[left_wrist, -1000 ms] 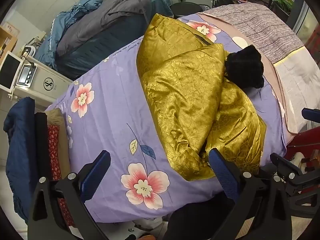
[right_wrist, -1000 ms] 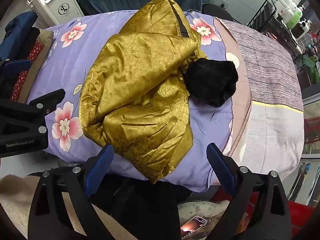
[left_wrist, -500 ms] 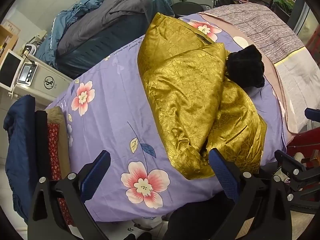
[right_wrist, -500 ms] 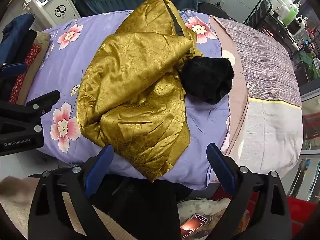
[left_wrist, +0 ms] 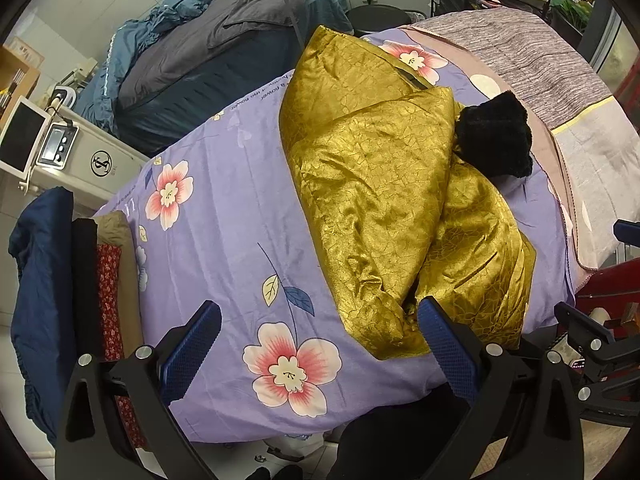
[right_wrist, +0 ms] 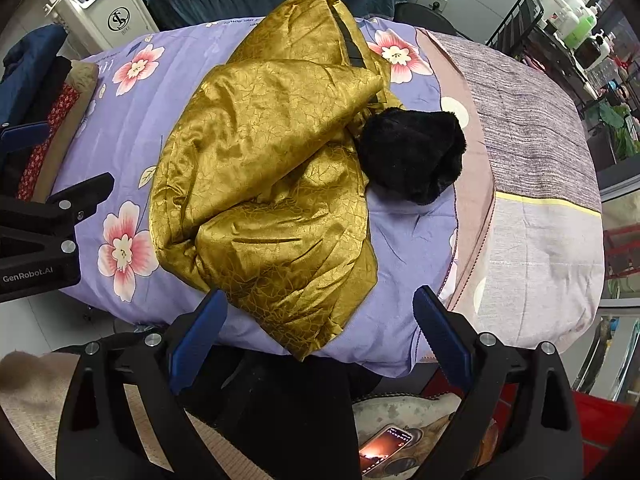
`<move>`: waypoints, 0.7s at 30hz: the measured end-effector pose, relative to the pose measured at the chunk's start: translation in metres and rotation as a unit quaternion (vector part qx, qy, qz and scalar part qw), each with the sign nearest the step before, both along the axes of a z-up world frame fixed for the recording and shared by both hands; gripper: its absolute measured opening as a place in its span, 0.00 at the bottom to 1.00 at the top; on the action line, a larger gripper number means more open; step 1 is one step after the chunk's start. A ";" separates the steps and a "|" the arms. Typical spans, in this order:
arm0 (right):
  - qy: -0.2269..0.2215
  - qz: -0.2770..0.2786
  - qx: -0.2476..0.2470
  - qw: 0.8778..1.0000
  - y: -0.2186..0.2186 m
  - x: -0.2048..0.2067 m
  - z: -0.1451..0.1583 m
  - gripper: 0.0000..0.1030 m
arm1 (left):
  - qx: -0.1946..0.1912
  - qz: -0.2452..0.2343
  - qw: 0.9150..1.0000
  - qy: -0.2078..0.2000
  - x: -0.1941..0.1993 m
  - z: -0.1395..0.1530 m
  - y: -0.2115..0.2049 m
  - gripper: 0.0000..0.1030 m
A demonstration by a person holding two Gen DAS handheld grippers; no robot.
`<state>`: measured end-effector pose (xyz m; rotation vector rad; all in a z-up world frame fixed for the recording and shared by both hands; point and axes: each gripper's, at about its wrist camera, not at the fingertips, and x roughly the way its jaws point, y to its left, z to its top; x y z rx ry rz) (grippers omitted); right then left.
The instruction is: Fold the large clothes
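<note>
left gripper wide open, held nothing | right gripper wide open, empty | gold coat lay bunched mid-bed on purple sheet | black fur hood at its 3 o'clock

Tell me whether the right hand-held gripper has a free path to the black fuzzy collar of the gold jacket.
Probably yes. The right hand-held gripper hangs open at the bed's near edge, and the black fuzzy collar lies uncovered on the purple floral bedsheet beyond it. Only bare sheet lies between; the shiny gold crinkled jacket sits left.
</note>
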<state>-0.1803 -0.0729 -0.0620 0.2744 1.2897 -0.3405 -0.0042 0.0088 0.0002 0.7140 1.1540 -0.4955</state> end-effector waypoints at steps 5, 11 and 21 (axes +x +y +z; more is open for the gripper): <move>0.000 -0.003 0.001 1.000 0.000 -0.001 -0.002 0.90 | 0.003 -0.003 1.000 -0.001 0.000 0.000 0.000 0.94; 0.002 -0.004 0.003 1.000 0.000 -0.001 -0.002 0.90 | 0.004 -0.009 1.000 -0.003 -0.001 -0.001 -0.001 0.94; 0.006 -0.004 0.003 1.000 0.002 -0.001 -0.002 0.90 | 0.008 -0.014 1.000 -0.006 -0.001 -0.002 -0.003 0.94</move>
